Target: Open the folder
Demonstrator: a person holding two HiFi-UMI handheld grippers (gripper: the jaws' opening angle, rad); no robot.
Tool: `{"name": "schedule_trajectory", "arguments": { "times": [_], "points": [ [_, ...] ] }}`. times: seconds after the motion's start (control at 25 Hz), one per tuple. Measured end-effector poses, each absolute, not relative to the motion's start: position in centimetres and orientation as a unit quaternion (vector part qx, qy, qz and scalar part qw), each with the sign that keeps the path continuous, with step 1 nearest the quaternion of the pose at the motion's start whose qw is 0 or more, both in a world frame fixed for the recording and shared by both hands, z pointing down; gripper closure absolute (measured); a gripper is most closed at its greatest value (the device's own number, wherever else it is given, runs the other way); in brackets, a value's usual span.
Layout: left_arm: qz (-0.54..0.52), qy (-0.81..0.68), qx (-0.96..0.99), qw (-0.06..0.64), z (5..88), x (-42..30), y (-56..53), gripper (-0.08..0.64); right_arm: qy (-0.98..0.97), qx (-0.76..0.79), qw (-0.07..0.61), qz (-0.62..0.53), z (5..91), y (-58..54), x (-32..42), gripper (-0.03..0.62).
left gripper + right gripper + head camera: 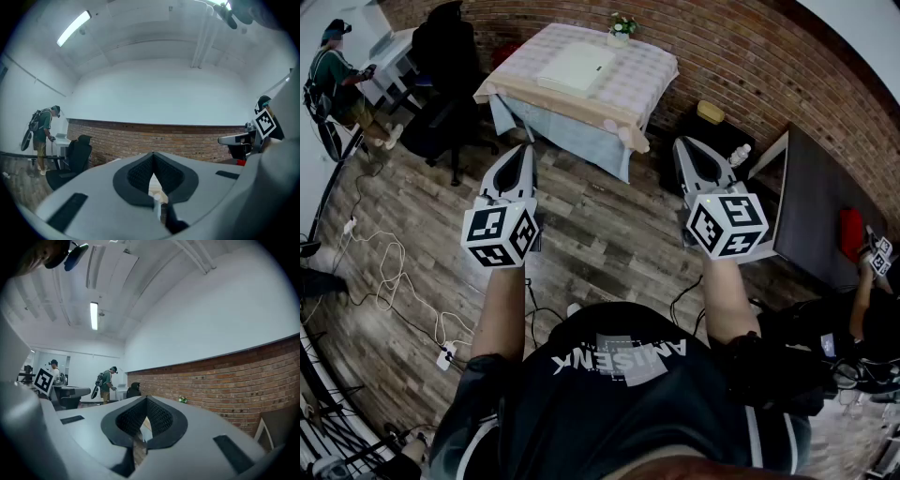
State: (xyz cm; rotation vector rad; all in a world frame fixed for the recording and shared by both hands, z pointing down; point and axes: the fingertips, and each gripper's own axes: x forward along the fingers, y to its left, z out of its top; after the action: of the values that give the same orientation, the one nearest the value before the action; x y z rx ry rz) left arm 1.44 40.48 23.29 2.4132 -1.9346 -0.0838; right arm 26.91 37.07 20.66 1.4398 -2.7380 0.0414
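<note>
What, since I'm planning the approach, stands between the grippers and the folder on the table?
Nothing visible does. Only open wooden floor separates the left gripper and right gripper from the table; the folder lies uncovered on its cloth. A black chair stands aside.

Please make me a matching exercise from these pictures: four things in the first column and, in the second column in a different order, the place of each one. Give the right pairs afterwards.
Things
1. folder
2. flower pot
3. black office chair
4. red object

Places
A. on the floor, left of the covered table in the head view
B. on the dark table at the right
C. flat in the middle of the covered table
D. at the far edge of the covered table, next to the brick wall

Pairs: 1-C; 2-D; 3-A; 4-B
</note>
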Motion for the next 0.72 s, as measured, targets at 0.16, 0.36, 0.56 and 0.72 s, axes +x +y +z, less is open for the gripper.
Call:
{"name": "schedule_trajectory", "arguments": {
  "times": [0.16, 0.36, 0.56, 0.72],
  "points": [
    [-0.025, -0.624, 0.781, 0.023, 23.3, 0.8, 40.7, 0.548, -0.883, 0.468, 0.027, 0.007, 20.3, 37.3, 25.9, 0.554],
    [-0.024, -0.620, 0.784, 0.023, 23.4, 0.5, 40.8, 0.548, -0.880, 0.474, 0.024, 0.008, 20.3, 37.3, 25.7, 0.553],
    [-0.030, -0.621, 0.783, 0.023, 23.4, -0.5, 40.7, 0.548, -0.877, 0.480, 0.025, 0.008, 20.4, 37.2, 25.2, 0.553],
    [-0.032, -0.621, 0.782, 0.022, 23.1, -1.6, 41.0, 0.548, -0.874, 0.485, 0.003, 0.015, 19.6, 37.7, 24.5, 0.552]
  ]
}}
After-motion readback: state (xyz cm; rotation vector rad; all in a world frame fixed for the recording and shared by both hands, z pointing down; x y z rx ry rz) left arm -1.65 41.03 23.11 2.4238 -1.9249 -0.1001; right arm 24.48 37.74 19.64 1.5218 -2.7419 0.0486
